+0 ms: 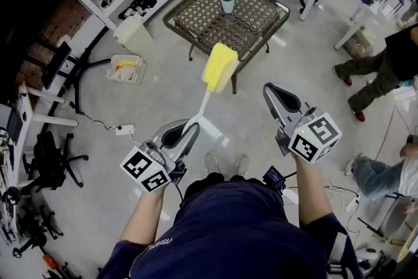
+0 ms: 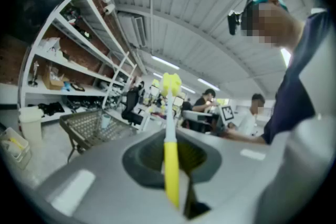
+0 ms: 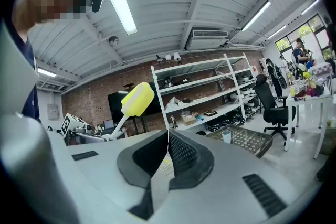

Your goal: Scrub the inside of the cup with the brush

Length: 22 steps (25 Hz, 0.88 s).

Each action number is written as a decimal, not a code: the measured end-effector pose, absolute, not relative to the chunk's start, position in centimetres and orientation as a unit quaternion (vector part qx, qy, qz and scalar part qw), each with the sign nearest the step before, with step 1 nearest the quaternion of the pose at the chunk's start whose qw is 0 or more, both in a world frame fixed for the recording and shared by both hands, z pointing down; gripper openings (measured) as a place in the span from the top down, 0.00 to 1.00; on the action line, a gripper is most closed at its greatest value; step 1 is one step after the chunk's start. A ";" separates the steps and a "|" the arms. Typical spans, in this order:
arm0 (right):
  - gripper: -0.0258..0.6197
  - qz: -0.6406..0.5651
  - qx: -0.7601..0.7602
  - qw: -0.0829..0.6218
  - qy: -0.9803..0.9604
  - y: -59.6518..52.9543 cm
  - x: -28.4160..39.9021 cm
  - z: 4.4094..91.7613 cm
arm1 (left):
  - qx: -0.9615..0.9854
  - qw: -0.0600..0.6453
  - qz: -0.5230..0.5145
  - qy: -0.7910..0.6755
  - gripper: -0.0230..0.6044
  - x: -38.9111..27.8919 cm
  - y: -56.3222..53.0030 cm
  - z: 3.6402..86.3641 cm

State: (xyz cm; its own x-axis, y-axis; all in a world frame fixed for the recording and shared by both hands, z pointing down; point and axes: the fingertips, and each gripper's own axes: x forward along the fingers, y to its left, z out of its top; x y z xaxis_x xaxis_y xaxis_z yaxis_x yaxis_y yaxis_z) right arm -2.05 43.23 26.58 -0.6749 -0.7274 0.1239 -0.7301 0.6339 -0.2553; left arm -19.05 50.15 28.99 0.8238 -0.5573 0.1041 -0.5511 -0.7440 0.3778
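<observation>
The head view looks steeply down from above the person onto the left gripper (image 1: pixel 186 135) and right gripper (image 1: pixel 279 98), close below. Each gripper view looks roughly level along its own jaws. All three share the brush (image 1: pixel 219 66), the distant table (image 1: pixel 171 14) and cup (image 1: pixel 226 3).

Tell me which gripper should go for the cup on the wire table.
Right. The right gripper is shut but empty, free to take the cup on the wire table; the left gripper grips the brush by its handle, so it likely should scrub.
</observation>
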 end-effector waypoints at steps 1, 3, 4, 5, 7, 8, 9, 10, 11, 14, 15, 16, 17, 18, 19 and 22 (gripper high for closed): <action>0.95 0.143 0.403 0.005 -0.904 43.2 -2.0 26.6 | 0.934 0.200 -0.008 -0.297 0.91 -19.0 50.2 29.0; 0.95 0.144 0.403 0.005 -0.904 43.2 -2.0 26.7 | 0.933 0.201 -0.007 -0.297 0.91 -19.0 50.2 29.2; 0.95 0.144 0.402 0.005 -0.904 43.2 -2.0 26.8 | 0.933 0.201 -0.006 -0.297 0.91 -19.0 50.2 29.2; 0.95 0.144 0.402 0.005 -0.904 43.2 -1.9 26.9 | 0.933 0.201 -0.006 -0.298 0.91 -18.9 50.1 29.3; 0.95 0.146 0.401 0.003 -0.904 43.0 -1.6 27.0 | 0.933 0.202 -0.006 -0.299 0.91 -18.5 50.0 29.4; 0.95 0.149 0.400 0.000 -0.904 42.9 -1.3 27.1 | 0.932 0.202 -0.006 -0.300 0.91 -18.2 49.9 29.4; 0.95 0.153 0.400 -0.002 -0.904 42.7 -0.8 27.2 | 0.932 0.201 -0.006 -0.301 0.91 -17.9 49.8 29.4; 0.95 0.157 0.400 -0.005 -0.903 42.5 -0.4 27.3 | 0.932 0.201 -0.006 -0.303 0.91 -17.5 49.7 29.4; 0.95 0.160 0.400 -0.007 -0.902 42.3 0.1 27.4 | 0.931 0.200 -0.005 -0.305 0.91 -17.0 49.5 29.5; 0.94 0.161 0.398 -0.009 -0.903 41.6 1.1 27.6 | 0.930 0.197 -0.006 -0.311 0.91 -16.0 49.0 29.5; 0.94 0.158 0.397 -0.008 -0.904 41.4 1.4 27.7 | 0.929 0.196 -0.006 -0.313 0.91 -15.7 48.8 29.6; 0.94 0.156 0.395 -0.008 -0.905 41.2 1.8 27.8 | 0.929 0.194 -0.006 -0.315 0.91 -15.4 48.6 29.8; 0.94 0.155 0.394 -0.009 -0.906 40.9 2.1 27.9 | 0.929 0.192 -0.005 -0.318 0.91 -15.1 48.4 30.0; 0.94 0.155 0.392 -0.009 -0.907 40.7 2.4 28.1 | 0.928 0.190 -0.005 -0.320 0.91 -14.8 48.1 30.2; 0.94 0.155 0.390 -0.009 -0.908 40.4 2.6 28.3 | 0.928 0.189 -0.004 -0.322 0.91 -14.6 47.7 30.4; 0.94 0.159 0.386 -0.005 -0.909 39.4 2.9 28.7 | 0.925 0.191 -0.005 -0.328 0.91 -14.6 46.4 30.7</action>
